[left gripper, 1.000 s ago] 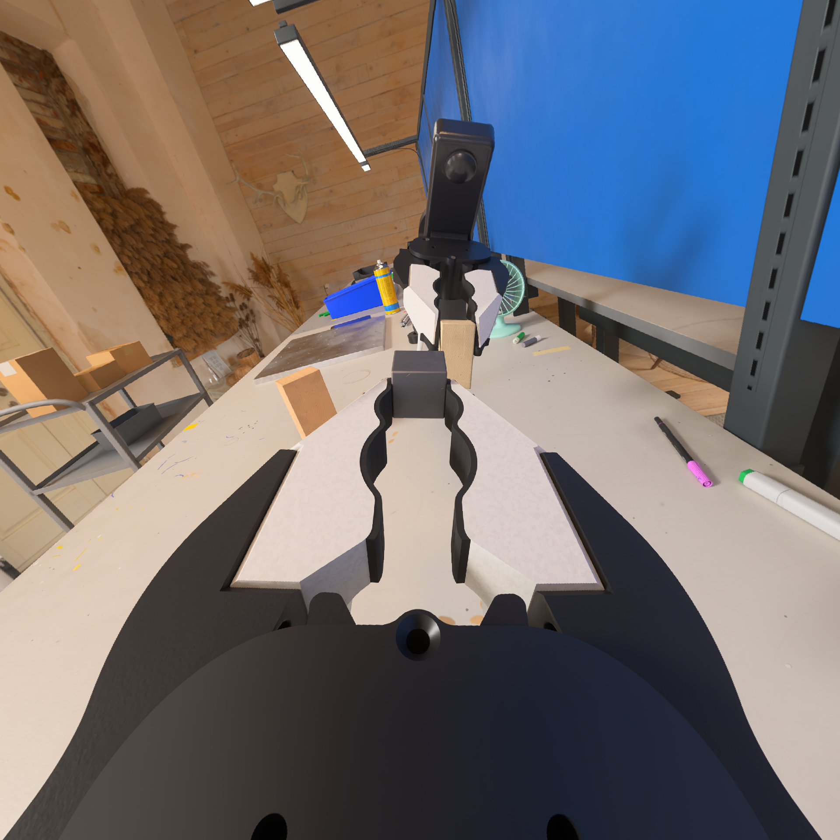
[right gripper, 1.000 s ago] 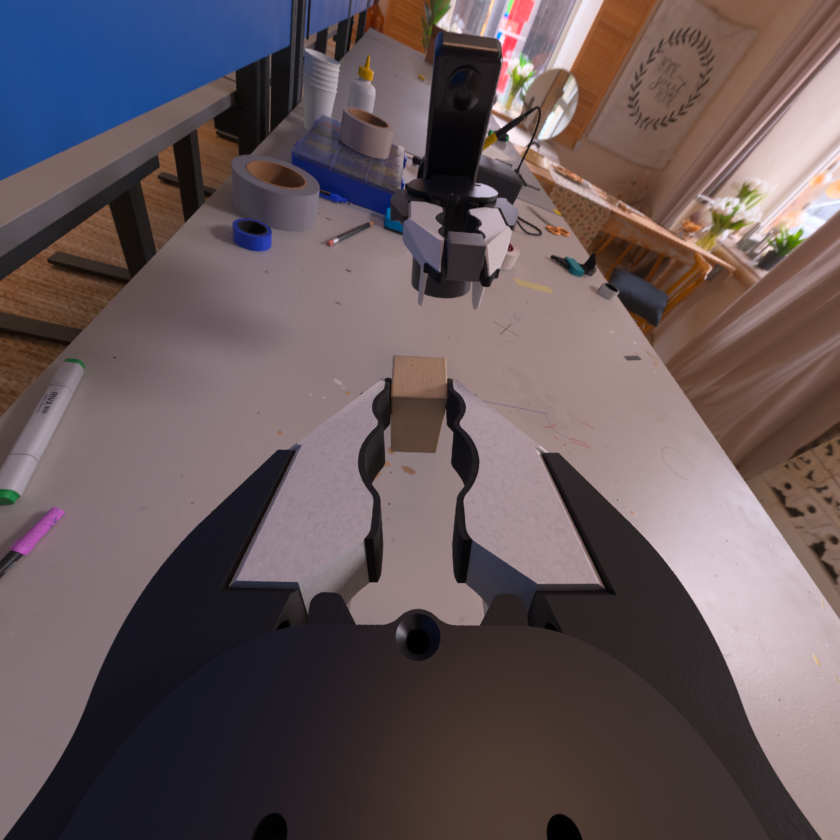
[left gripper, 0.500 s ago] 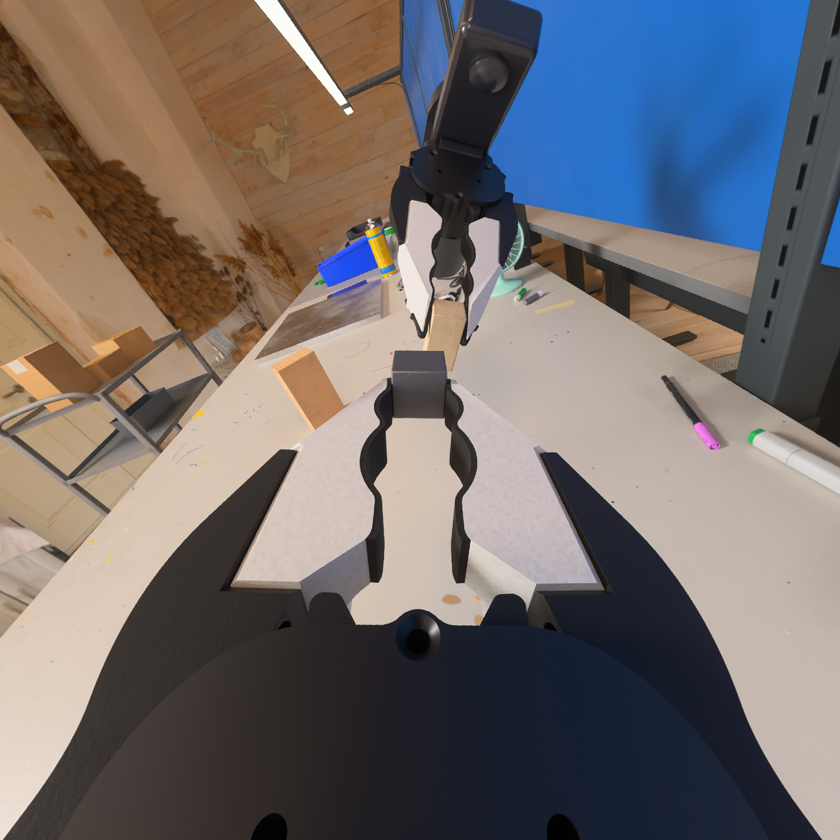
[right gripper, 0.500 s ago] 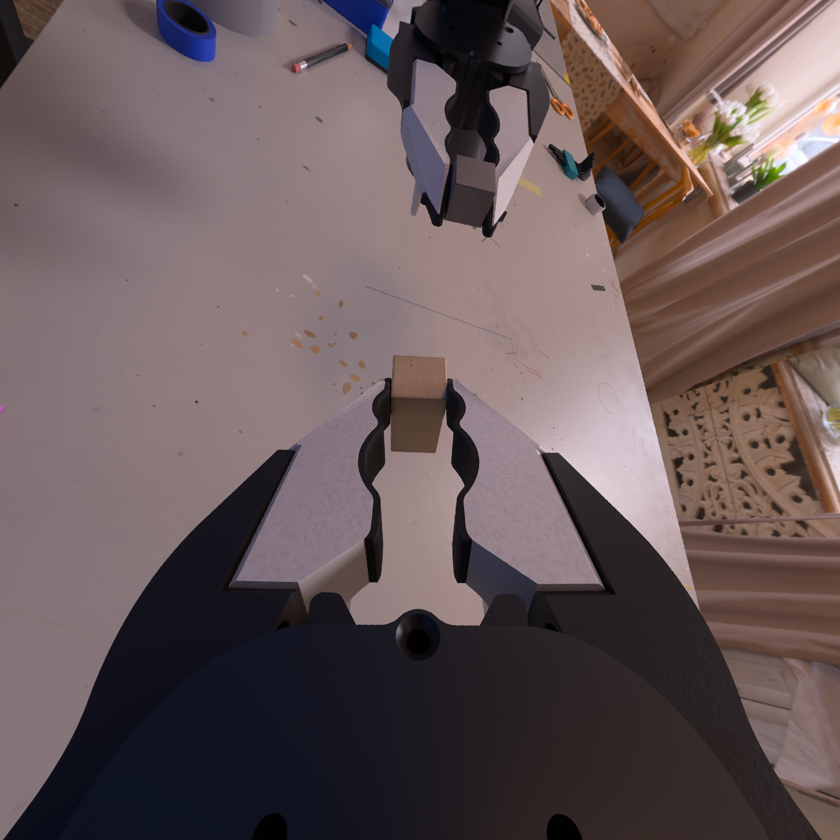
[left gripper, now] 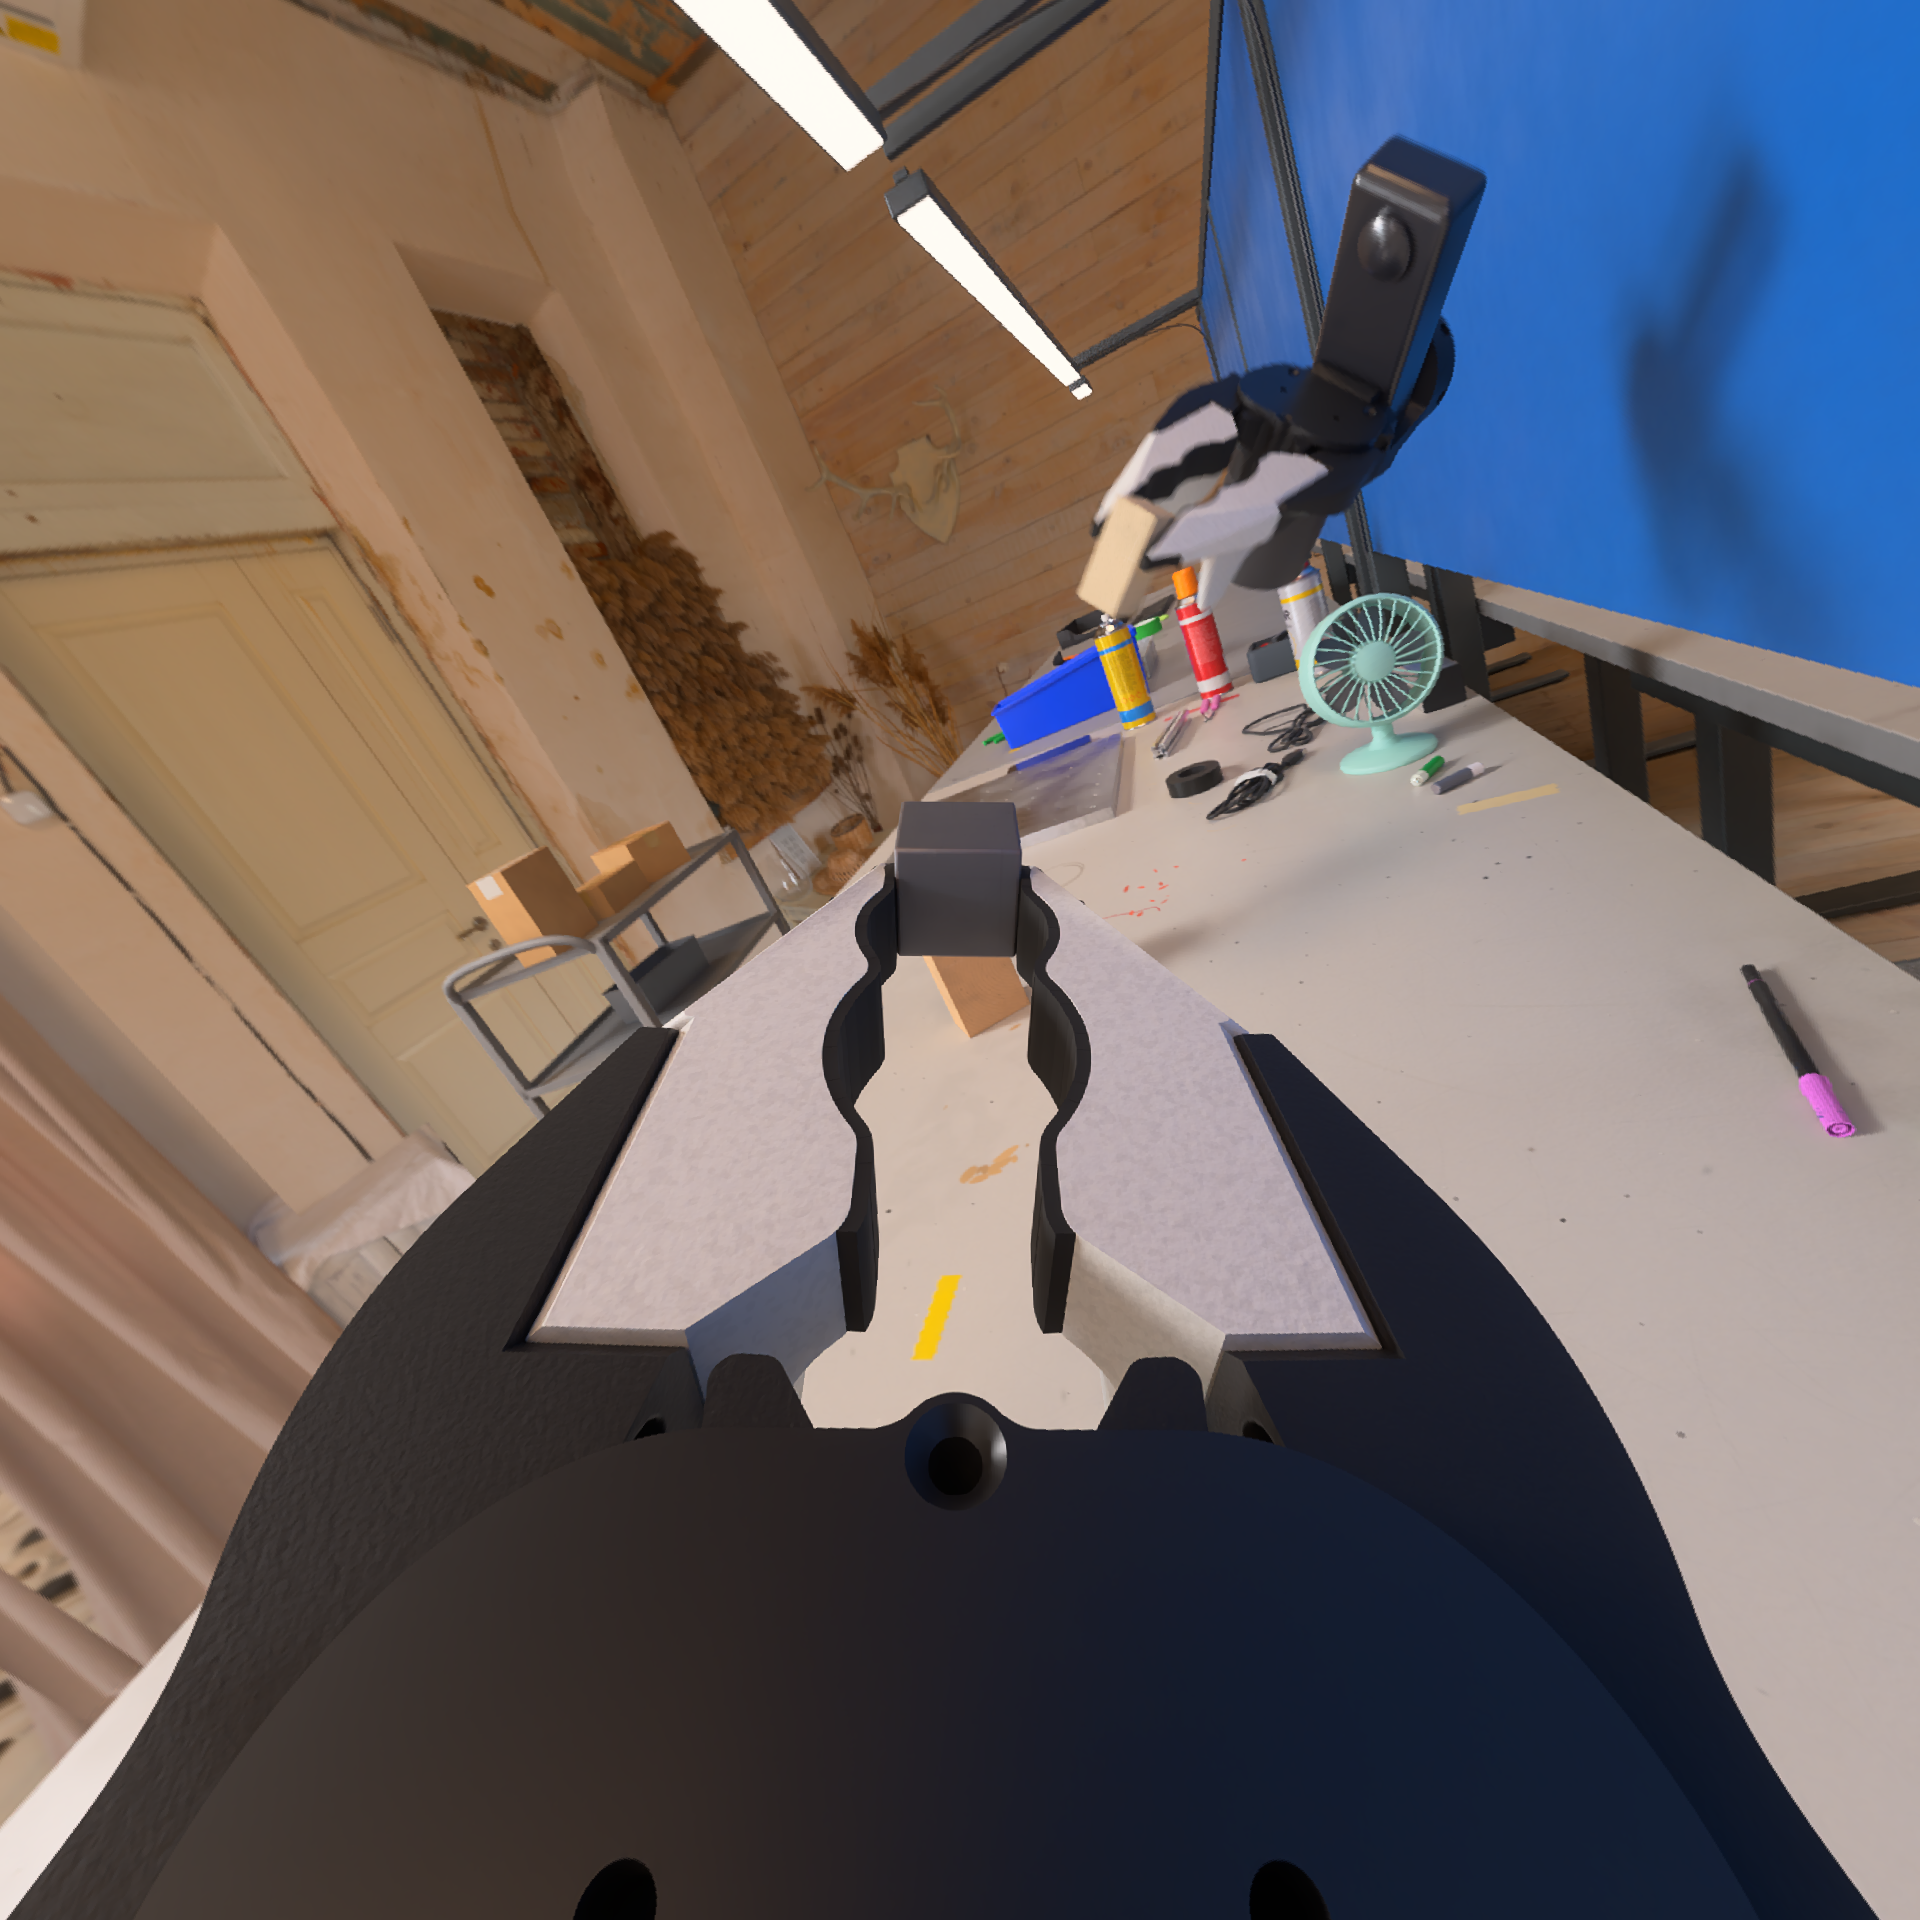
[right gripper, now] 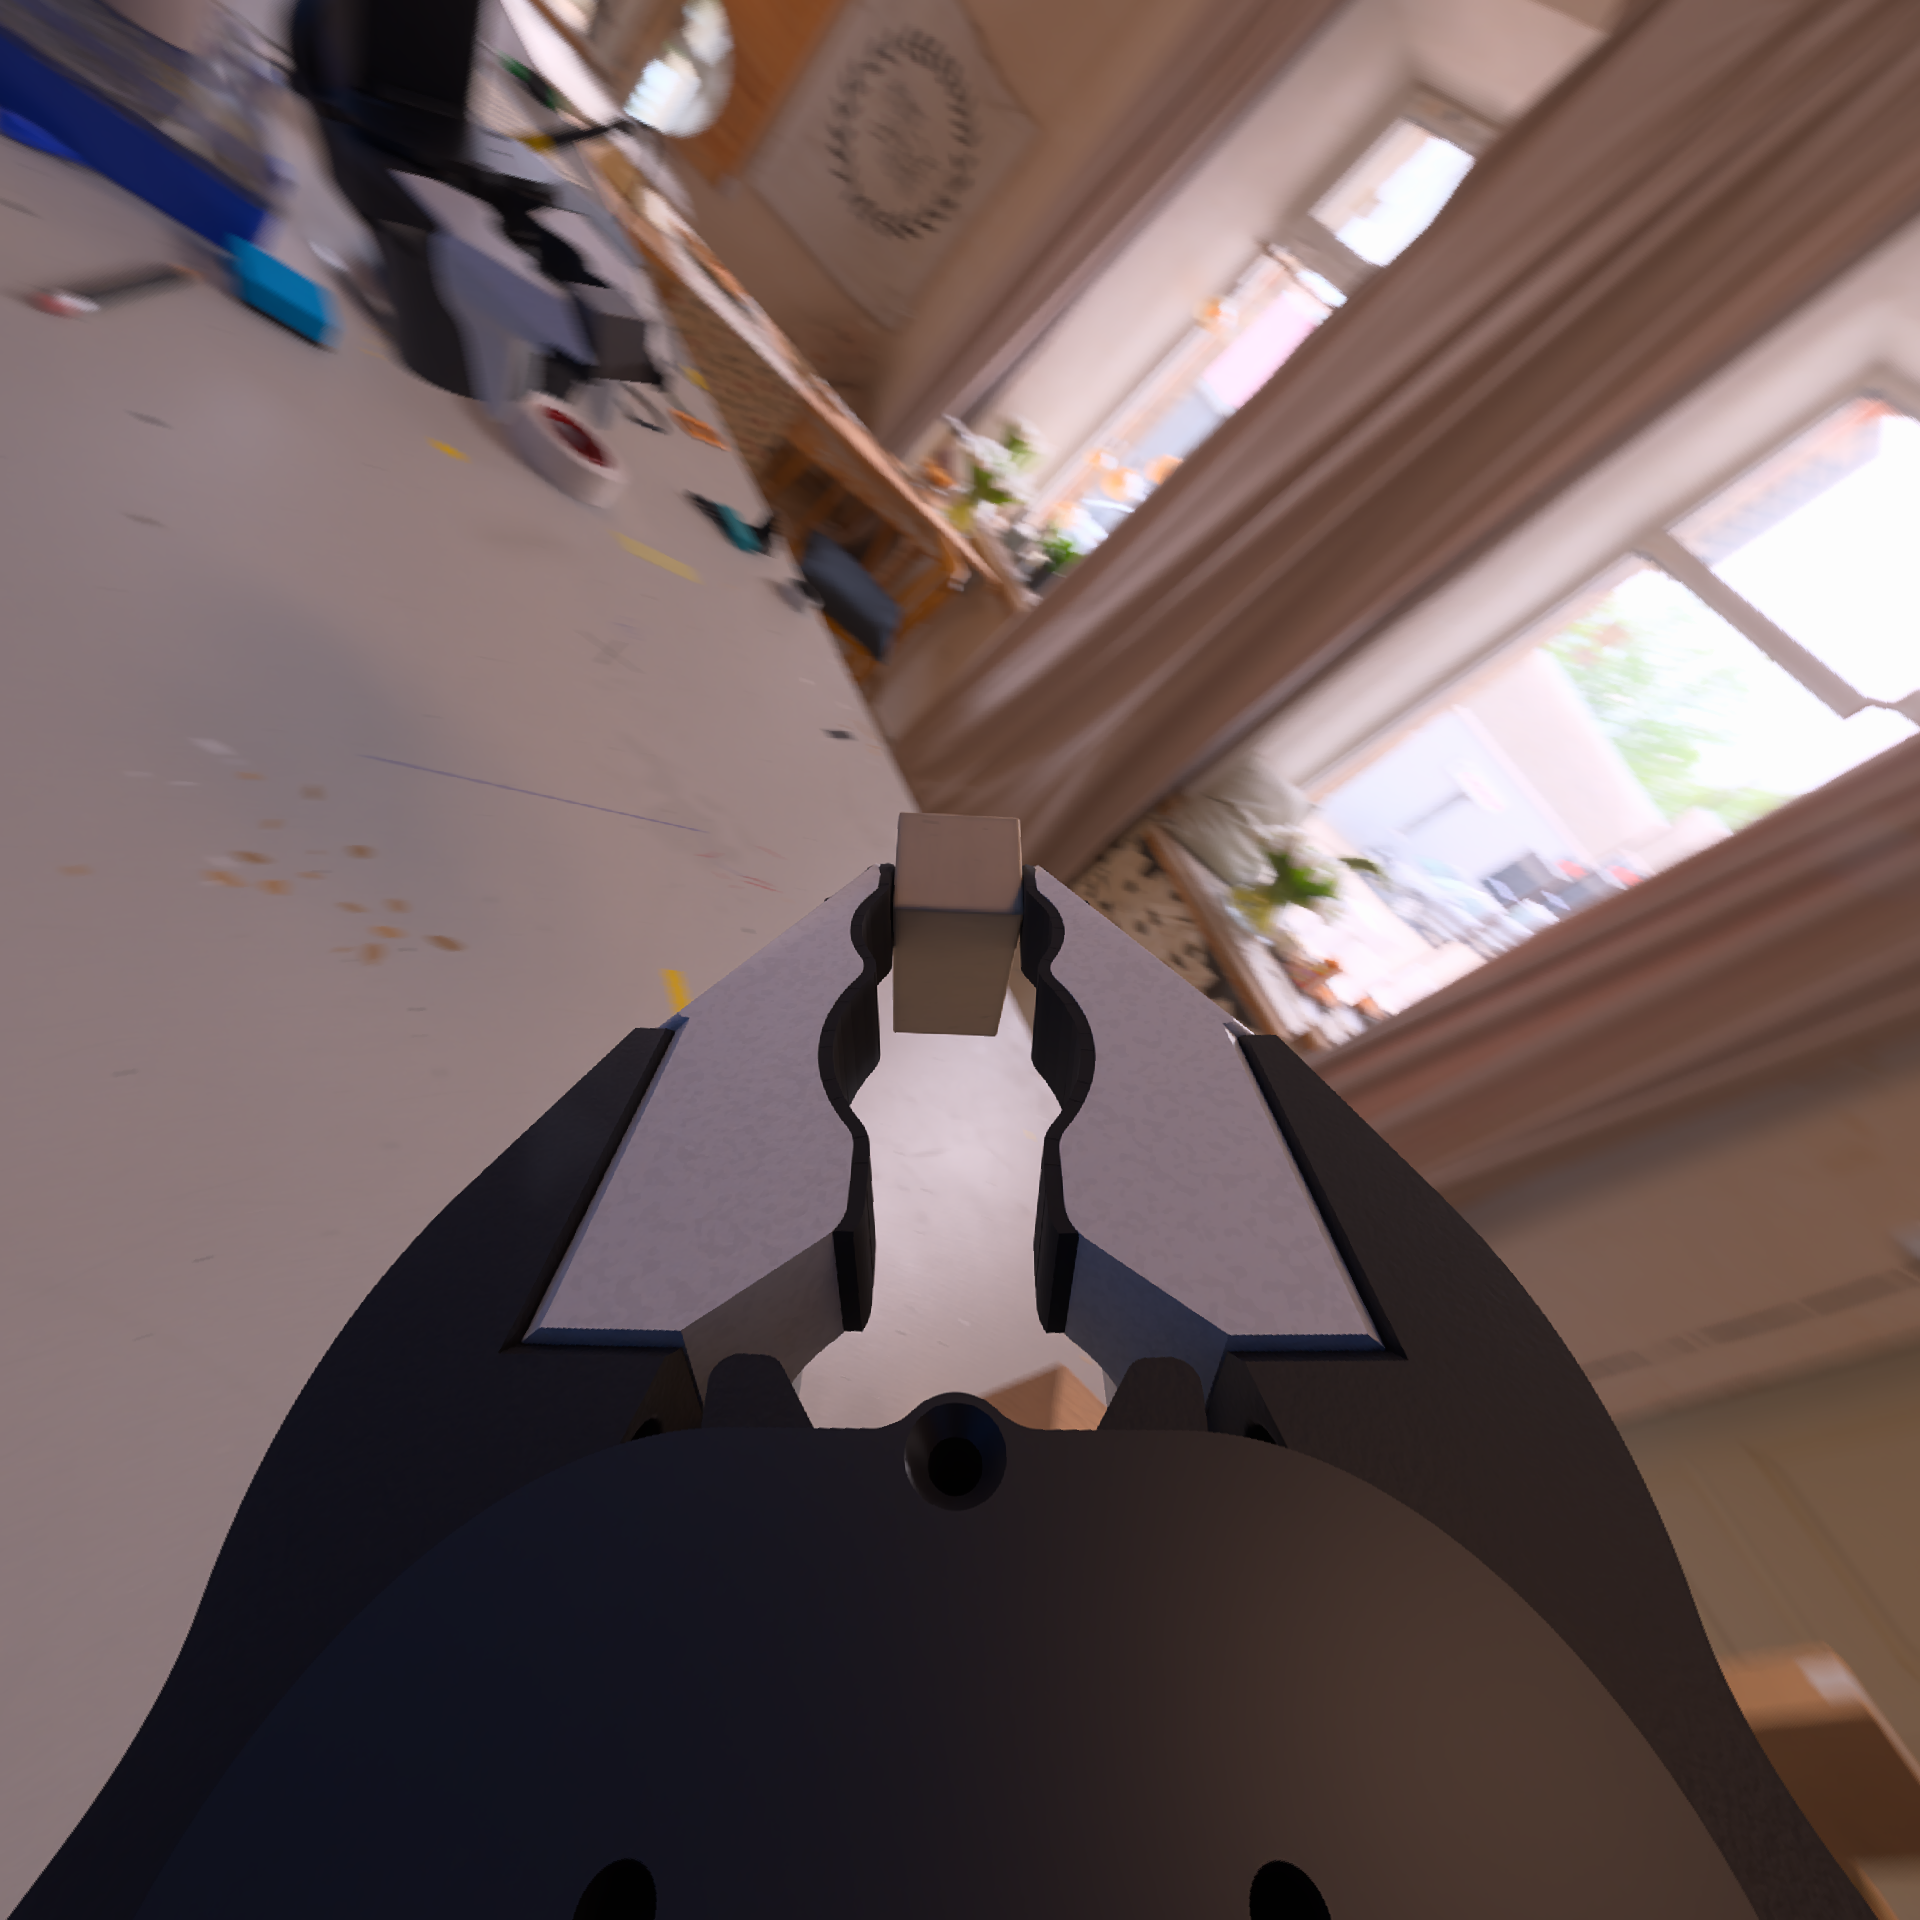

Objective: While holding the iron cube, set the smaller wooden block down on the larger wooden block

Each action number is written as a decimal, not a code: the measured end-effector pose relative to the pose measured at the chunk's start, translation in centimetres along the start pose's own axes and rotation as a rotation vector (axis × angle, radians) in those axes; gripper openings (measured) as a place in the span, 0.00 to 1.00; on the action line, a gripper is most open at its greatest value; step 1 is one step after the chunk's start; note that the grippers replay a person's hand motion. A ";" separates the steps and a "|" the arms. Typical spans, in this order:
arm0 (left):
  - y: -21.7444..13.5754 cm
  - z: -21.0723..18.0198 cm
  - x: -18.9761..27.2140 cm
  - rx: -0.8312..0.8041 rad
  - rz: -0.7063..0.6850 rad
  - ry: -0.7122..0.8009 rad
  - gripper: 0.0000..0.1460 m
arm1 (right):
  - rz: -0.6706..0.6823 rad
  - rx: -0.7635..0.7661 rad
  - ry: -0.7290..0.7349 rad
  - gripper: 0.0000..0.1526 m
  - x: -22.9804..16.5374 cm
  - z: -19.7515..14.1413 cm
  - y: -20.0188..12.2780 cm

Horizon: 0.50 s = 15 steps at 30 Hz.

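My left gripper (left gripper: 956, 888) is shut on the dark grey iron cube (left gripper: 956, 857) and holds it above the table. The larger wooden block (left gripper: 977, 997), orange-brown, stands on the table just beyond, seen between my left fingers below the cube. My right gripper (right gripper: 956, 899) is shut on the smaller pale wooden block (right gripper: 951, 956). In the left wrist view it hangs tilted, high above the table at the upper right (left gripper: 1132, 535), with the small block (left gripper: 1112, 566) in its tips. In the right wrist view the left gripper (right gripper: 613, 348) is a blur at the upper left.
A pink-tipped pen (left gripper: 1797, 1055) lies to the right. A teal fan (left gripper: 1371, 675), spray cans (left gripper: 1127, 670), a blue bin (left gripper: 1049, 691) and a metal plate (left gripper: 1070, 784) stand at the far end. A cart with cardboard boxes (left gripper: 613, 914) is off the table's left edge. A tape roll (right gripper: 571, 447) lies far off.
The right gripper rose and tilted with the small block; its view swung from the table towards the windows. The left view rolled; the larger block moved from the cube's left to behind it.
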<state>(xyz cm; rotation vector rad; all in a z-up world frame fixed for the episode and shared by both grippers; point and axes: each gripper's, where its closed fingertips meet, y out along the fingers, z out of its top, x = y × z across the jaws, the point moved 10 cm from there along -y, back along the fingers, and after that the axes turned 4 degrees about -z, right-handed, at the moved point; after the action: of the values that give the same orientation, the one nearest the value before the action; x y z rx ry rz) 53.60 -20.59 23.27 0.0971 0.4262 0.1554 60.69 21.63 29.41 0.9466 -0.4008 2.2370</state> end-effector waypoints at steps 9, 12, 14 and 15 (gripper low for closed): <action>1.3 -1.3 0.0 0.004 -0.064 -0.052 0.15 | -0.368 -0.233 0.035 0.15 7.3 -4.6 0.2; 1.4 -1.5 -0.1 -0.007 -0.060 -0.052 0.15 | -0.421 -0.289 0.113 0.15 8.4 -7.8 0.5; 1.3 -1.6 -0.2 0.003 -0.058 -0.061 0.15 | -0.488 -0.288 0.205 0.15 8.9 -10.0 0.5; 1.2 -1.7 -0.2 0.010 -0.057 -0.066 0.15 | -0.529 -0.273 0.248 0.15 9.0 -11.1 0.5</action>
<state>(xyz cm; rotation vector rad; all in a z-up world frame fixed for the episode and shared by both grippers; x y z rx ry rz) 52.55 -19.32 21.97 0.1000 0.3638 0.0939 49.94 30.99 28.27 0.5421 -0.2908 1.7333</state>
